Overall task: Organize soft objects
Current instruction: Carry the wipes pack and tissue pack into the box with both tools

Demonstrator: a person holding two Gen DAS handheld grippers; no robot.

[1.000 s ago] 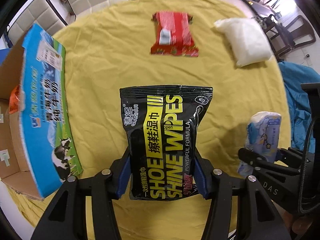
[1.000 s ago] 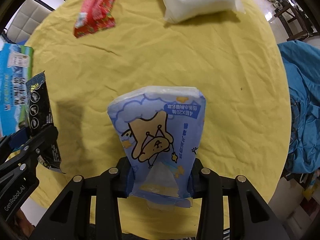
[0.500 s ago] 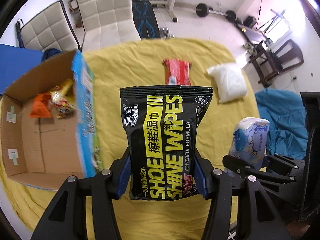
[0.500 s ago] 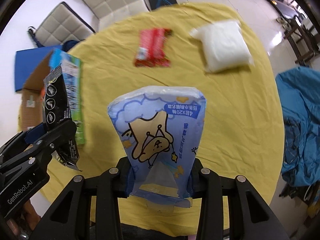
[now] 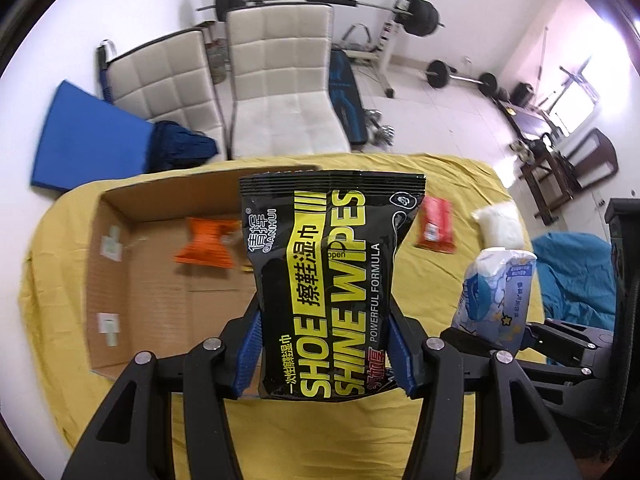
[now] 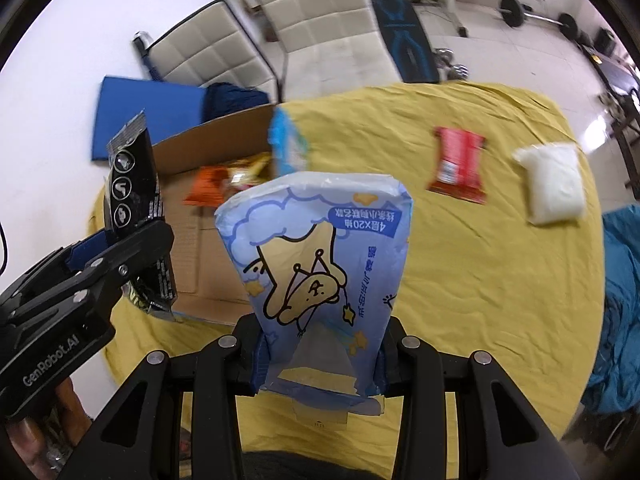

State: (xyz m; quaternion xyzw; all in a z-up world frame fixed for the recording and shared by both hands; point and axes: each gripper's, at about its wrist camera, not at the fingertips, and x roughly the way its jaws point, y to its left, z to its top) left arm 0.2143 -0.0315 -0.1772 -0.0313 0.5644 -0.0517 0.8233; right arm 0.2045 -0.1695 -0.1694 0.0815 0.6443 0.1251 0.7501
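My left gripper (image 5: 324, 350) is shut on a black and yellow shoe wipes pack (image 5: 326, 276), held up above the near edge of an open cardboard box (image 5: 160, 288). The pack also shows in the right wrist view (image 6: 136, 208). My right gripper (image 6: 320, 356) is shut on a blue cartoon tissue pack (image 6: 320, 264), held above the yellow cloth to the right of the box; it also shows in the left wrist view (image 5: 498, 292). A red pack (image 6: 458, 164) and a white pillow-like bag (image 6: 554, 182) lie on the cloth at the far right.
The box (image 6: 208, 216) holds an orange snack pack (image 5: 208, 242) and other packets. The round table has a yellow cloth (image 6: 460, 280). Two white chairs (image 5: 276, 80) stand behind it, with a blue mat (image 5: 88, 140) and gym weights. A blue cloth (image 6: 622, 300) lies at right.
Both grippers have risen and tilted up with their packs held. The view now takes in the open box interior, the chairs and the room; the left gripper has moved over the box edge.
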